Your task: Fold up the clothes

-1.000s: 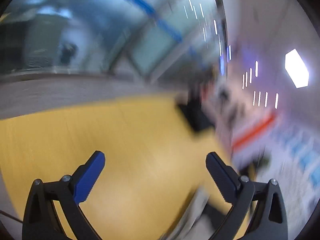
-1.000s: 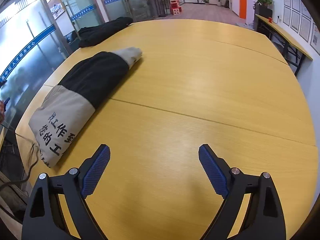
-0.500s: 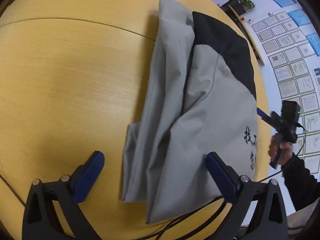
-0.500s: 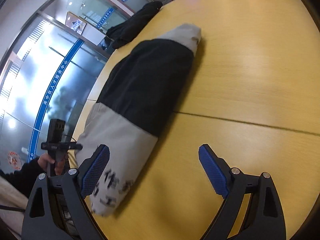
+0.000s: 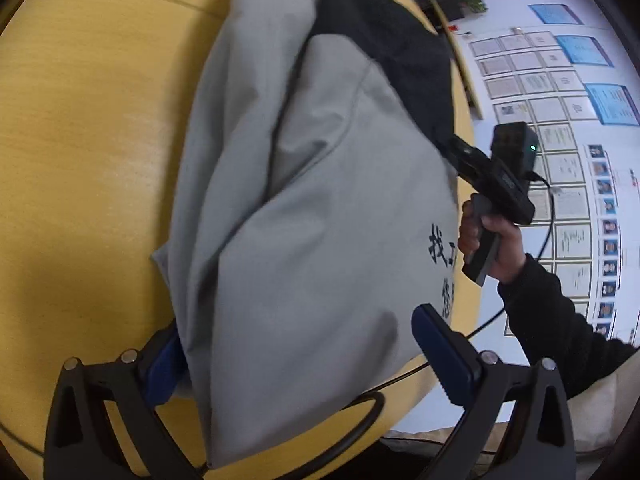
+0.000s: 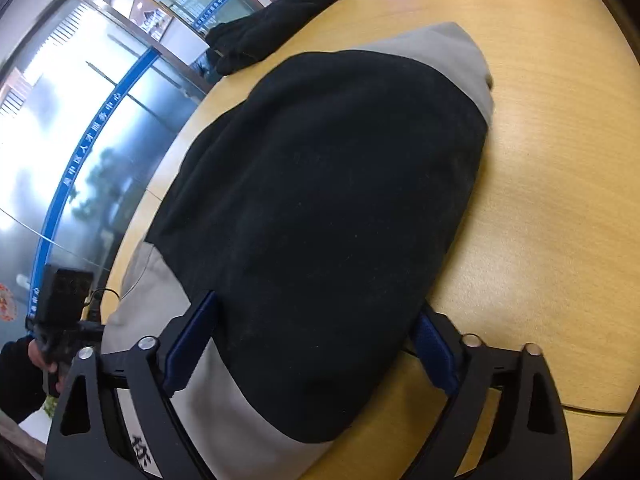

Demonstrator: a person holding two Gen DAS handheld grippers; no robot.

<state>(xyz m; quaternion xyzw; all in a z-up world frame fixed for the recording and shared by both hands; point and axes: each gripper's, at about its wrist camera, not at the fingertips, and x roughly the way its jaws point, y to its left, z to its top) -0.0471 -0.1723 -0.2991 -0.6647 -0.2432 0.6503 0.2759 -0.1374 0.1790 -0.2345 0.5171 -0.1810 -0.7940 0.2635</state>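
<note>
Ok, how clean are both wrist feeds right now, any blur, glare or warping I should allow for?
Left wrist: the grey and black jacket is slightly motion-soft, the table edge bows from fisheye. Right wrist: sharper on the jacket, the glass wall is blown out with glare.

Black Chinese characters are printed on the grey panel of the jacket [image 5: 320, 240], just ahead of the left gripper's right finger, only "找工" legible there; the blue window band [image 6: 86, 152] bears white Chinese lettering, too small to read.
</note>
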